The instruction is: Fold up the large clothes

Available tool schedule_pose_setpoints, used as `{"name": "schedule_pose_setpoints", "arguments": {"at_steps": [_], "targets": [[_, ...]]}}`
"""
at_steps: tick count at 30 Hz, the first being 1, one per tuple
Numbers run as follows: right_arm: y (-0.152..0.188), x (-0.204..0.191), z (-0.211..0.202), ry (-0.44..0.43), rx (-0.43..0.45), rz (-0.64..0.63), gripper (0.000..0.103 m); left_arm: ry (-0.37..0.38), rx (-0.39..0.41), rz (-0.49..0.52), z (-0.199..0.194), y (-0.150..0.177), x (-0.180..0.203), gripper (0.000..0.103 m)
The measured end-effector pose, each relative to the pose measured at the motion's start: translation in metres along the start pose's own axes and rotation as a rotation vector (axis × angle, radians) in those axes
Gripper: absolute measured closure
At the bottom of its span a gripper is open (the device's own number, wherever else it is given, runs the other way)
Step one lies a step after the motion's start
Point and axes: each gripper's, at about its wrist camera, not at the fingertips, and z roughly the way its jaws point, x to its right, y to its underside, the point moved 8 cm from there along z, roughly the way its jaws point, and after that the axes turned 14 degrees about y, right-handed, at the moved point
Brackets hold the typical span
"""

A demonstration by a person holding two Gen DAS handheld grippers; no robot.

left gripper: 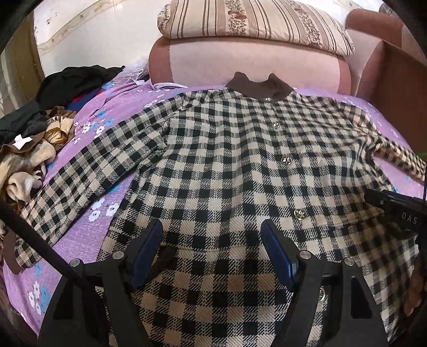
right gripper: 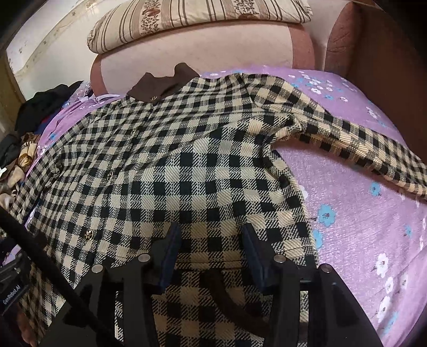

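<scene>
A black-and-beige checked coat (left gripper: 226, 165) with a brown collar (left gripper: 257, 86) and gold buttons lies face up, spread flat on a purple flowered bedsheet (left gripper: 80, 235). Its sleeves (left gripper: 88, 176) reach out to both sides. My left gripper (left gripper: 212, 248) is open and empty, hovering over the coat's lower front left of the button line. My right gripper (right gripper: 210, 245) is open and empty over the coat's (right gripper: 186, 173) lower right part, near its side edge. The right sleeve (right gripper: 360, 144) lies stretched toward the right. The right gripper's black body (left gripper: 395, 211) shows at the left view's right edge.
A heap of other clothes (left gripper: 32, 138) lies at the left of the bed. A pink upholstered headboard (left gripper: 240, 61) with a striped pillow (left gripper: 253, 21) on top stands behind the collar. Purple sheet (right gripper: 360, 227) lies bare to the coat's right.
</scene>
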Motion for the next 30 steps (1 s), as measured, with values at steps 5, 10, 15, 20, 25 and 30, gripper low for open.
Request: {"name": "schedule_pose_setpoints", "arguments": {"at_steps": [5,10,15,20,25,30], "targets": [[0.004,-0.005,0.002,-0.005,-0.009,-0.018,0.05,0.011,-0.031,-0.009,0.006,0.006,0.0,0.028],[0.006,-0.008,0.001,0.002,-0.002,-0.036,0.048,0.018,-0.036,-0.008,0.005,0.009,0.001,0.028],[0.007,-0.008,0.0,0.009,0.002,-0.044,0.047,0.02,-0.035,-0.01,0.004,0.009,0.002,0.028],[0.008,-0.008,0.0,0.015,0.004,-0.052,0.047,0.026,-0.038,-0.014,0.001,0.011,0.001,0.028],[0.009,-0.011,0.0,0.02,0.008,-0.065,0.044,0.025,-0.043,-0.018,0.002,0.012,0.0,0.028],[0.009,-0.011,0.0,0.019,0.007,-0.066,0.043,0.03,-0.061,-0.031,0.005,0.015,-0.003,0.028]]}}
